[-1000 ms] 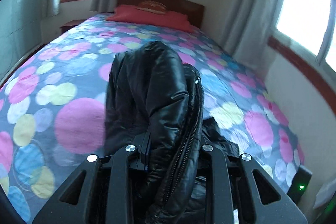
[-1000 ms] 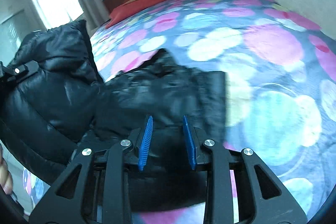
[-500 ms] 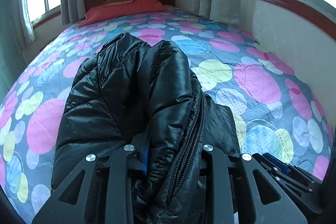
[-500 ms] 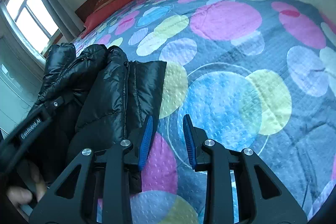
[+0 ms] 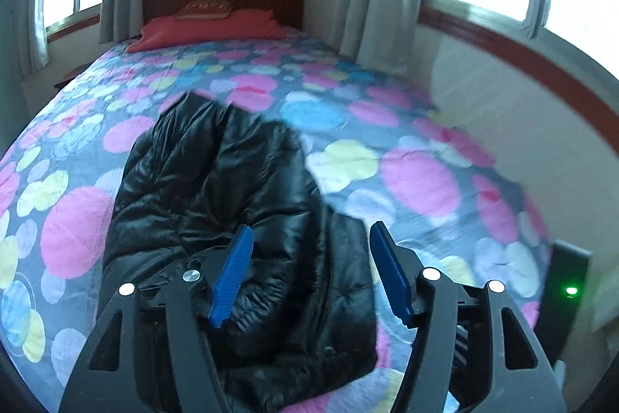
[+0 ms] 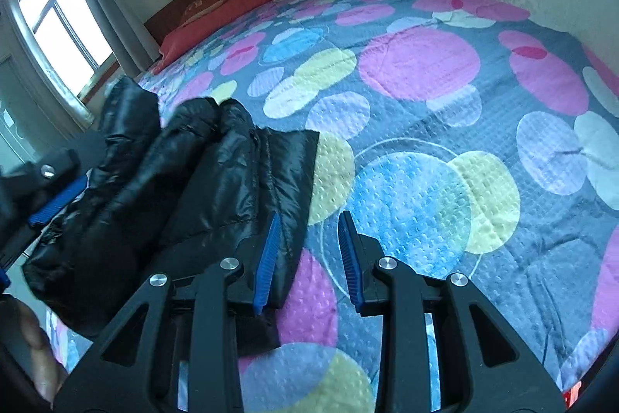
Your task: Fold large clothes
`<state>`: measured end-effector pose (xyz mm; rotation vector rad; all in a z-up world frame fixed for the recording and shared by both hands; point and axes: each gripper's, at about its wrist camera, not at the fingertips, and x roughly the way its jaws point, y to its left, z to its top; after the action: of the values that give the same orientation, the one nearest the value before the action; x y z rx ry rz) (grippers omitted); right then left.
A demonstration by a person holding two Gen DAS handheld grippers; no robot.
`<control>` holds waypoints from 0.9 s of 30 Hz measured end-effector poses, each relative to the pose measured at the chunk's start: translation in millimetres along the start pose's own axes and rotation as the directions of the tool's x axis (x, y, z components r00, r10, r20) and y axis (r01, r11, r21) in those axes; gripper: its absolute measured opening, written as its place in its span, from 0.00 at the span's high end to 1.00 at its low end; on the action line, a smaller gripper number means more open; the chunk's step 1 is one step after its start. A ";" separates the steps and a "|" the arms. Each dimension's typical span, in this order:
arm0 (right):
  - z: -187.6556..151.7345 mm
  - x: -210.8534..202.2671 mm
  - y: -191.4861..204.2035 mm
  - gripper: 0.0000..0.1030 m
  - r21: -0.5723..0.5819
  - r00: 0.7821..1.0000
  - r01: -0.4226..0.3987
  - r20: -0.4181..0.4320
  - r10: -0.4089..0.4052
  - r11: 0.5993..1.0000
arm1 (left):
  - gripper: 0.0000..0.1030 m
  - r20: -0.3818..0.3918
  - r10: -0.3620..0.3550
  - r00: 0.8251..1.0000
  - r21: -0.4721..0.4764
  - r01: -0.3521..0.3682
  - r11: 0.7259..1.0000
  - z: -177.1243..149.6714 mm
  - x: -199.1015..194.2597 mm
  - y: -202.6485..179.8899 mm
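Now left tongs (image 5: 309, 273) just opened (off jacket (image 5: 216, 188)); right tongs (image 6: 309, 254) empty.

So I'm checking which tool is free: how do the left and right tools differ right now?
The left tool stands wide, its jaws just having opened, with the black jacket lying below and between them, unpressed. The right tool has a narrower gap, with only the bedspread between its jaws; the jacket's edge lies beside its left pad. Both have blue pads, and neither holds anything.
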<state>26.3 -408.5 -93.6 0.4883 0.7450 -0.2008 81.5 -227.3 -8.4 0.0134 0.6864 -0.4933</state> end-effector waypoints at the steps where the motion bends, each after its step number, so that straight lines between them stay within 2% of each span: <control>1: 1.4 -4.5 3.2 0.69 -0.002 1.000 -0.006 0.007 0.006 1.000 | 0.39 0.018 -0.006 1.000 -0.004 0.006 1.000 2.3 -8.4 3.3; 3: 5.3 -13.8 13.0 0.64 -0.012 0.999 -0.025 0.024 0.026 1.000 | 0.39 0.053 -0.007 0.999 -0.023 0.008 1.000 5.7 -23.3 15.0; 4: 7.7 -16.5 17.0 0.54 -0.015 0.999 -0.037 0.032 0.038 0.999 | 0.36 0.072 0.000 0.997 -0.041 0.003 0.999 7.0 -32.5 26.7; 6: 13.4 -24.4 32.4 0.49 -0.022 0.995 -0.080 0.053 0.081 0.997 | 0.30 0.116 0.016 0.993 -0.079 -0.006 0.997 6.6 -47.6 51.5; 9: 23.8 -26.0 61.6 0.35 -0.049 0.987 -0.147 0.060 0.150 0.988 | 0.27 0.175 0.104 0.979 -0.139 -0.080 0.987 0.2 -63.0 93.0; 12: 31.8 -14.4 91.7 0.30 -0.066 0.980 -0.196 0.029 0.198 0.978 | 0.27 0.146 0.172 0.974 -0.204 -0.140 0.969 -9.9 -60.2 133.3; 13: 32.4 -10.1 98.8 0.27 -0.069 0.980 -0.199 0.015 0.200 0.978 | 0.27 0.134 0.176 0.975 -0.235 -0.141 0.962 -13.7 -58.1 144.7; 16: 30.5 10.1 121.0 0.26 -0.092 0.985 -0.173 -0.033 0.171 0.981 | 0.27 0.087 0.153 0.984 -0.322 -0.117 0.939 -27.4 -45.4 172.4; 17: 28.9 16.1 126.3 0.35 -0.103 0.988 -0.154 -0.044 0.150 0.983 | 0.27 0.076 0.145 0.986 -0.332 -0.112 0.937 -29.8 -41.5 175.4; 18: 27.6 19.3 129.1 0.49 -0.119 0.991 -0.134 -0.041 0.130 0.984 | 0.27 0.062 0.133 0.989 -0.341 -0.104 0.934 -32.2 -35.6 178.1; 19: 26.7 20.5 130.6 0.70 -0.136 0.992 -0.125 -0.042 0.120 0.983 | 0.27 0.053 0.115 0.992 -0.343 -0.089 0.935 -34.0 -30.9 178.8; 24: 33.5 29.0 102.2 0.75 -0.113 0.995 -0.089 -0.056 0.083 0.990 | 0.27 0.073 0.005 0.997 -0.340 0.020 0.940 -34.7 -18.5 168.7; 27: 31.6 37.5 76.4 0.75 -0.107 0.998 -0.039 -0.049 0.034 0.993 | 0.27 0.037 -0.051 0.998 -0.310 0.060 0.949 -31.7 1.9 153.6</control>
<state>98.6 -357.8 -72.6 0.4044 0.7882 -0.1140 131.3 -86.7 -56.8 -0.3103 0.7323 -0.4338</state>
